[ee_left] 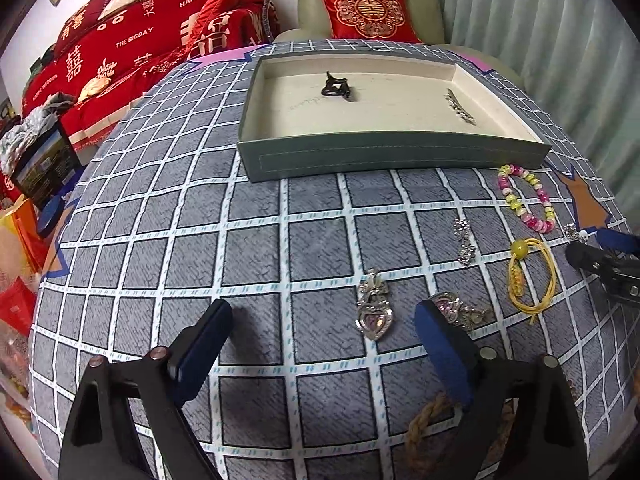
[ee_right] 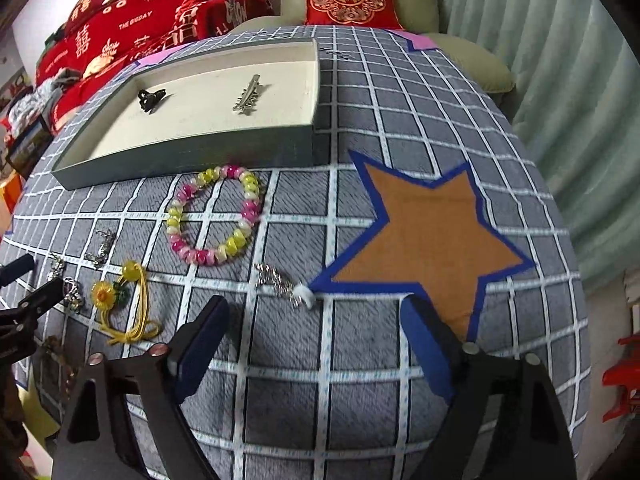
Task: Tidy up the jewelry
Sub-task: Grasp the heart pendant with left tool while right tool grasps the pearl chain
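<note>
A grey tray (ee_left: 392, 152) with a cream floor holds a black claw clip (ee_left: 337, 87) and a silver hair clip (ee_left: 460, 107); it also shows in the right wrist view (ee_right: 192, 152). On the checked cloth lie a pink-and-yellow bead bracelet (ee_right: 214, 216), a yellow cord charm (ee_right: 128, 304), a silver chain piece (ee_right: 280, 282), a silver heart pendant (ee_left: 374, 310) and a second heart pendant (ee_left: 460, 310). My left gripper (ee_left: 324, 324) is open, low over the cloth, beside the heart pendant. My right gripper (ee_right: 314, 324) is open just short of the chain piece.
A brown star with a blue border (ee_right: 428, 236) is sewn on the cloth at the right. A braided gold cord (ee_left: 424, 420) lies under my left gripper's right finger. A red-covered sofa (ee_left: 132, 44) and an armchair with a red cushion (ee_left: 366, 10) stand behind the table.
</note>
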Motion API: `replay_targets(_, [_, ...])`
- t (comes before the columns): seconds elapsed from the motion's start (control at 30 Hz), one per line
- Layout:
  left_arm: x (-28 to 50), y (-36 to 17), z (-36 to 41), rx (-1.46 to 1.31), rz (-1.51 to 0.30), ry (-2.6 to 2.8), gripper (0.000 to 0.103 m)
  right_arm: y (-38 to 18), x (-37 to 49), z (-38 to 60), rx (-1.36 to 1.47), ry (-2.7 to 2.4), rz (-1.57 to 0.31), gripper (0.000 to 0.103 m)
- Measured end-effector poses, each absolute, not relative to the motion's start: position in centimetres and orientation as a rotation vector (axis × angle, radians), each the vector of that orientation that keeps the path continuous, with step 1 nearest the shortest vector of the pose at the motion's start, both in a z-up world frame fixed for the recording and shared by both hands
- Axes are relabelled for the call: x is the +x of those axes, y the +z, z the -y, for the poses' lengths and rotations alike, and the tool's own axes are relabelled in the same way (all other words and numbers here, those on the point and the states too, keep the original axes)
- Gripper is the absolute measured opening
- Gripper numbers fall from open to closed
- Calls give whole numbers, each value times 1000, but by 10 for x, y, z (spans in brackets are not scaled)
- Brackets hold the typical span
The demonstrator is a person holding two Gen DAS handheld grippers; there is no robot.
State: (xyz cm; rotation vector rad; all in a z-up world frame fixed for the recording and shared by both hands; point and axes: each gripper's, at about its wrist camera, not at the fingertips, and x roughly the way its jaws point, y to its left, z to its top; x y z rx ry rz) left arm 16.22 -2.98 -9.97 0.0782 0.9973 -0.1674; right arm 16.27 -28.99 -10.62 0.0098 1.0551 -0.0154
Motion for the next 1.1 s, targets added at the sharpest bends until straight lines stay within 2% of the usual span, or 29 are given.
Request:
replay_targets(0.33, [155, -92, 47, 126, -986, -242, 58, -102, 174, 280, -12, 21, -1071, 66])
replay_targets(0.37, [154, -92, 48, 129, -983, -252, 52, -103, 173, 279, -11, 20, -1070, 64])
replay_targets(0.4, [153, -91, 50, 133, -978, -261, 43, -102, 173, 278, -11, 20, -1070, 59])
replay_targets(0.47, [152, -91, 52, 142, -974, -268, 37, -101, 171, 276, -12, 22, -1067, 46])
replay_targets(0.5, [152, -91, 52, 141, -974, -272, 26, -100, 171, 275, -13, 22, -1067, 36])
replay_targets(0.53, [152, -91, 53, 143, -974, -272, 26, -99, 170, 274, -16, 22, -1066, 32])
replay_targets(0.73, [149, -88, 46, 95, -978, -268, 26, -98, 164, 276, -4, -2, -1054, 31])
replay_targets(1.1, [143, -58, 22, 42, -920, -252, 26, -75, 141, 305, 199, 62, -1018, 31])
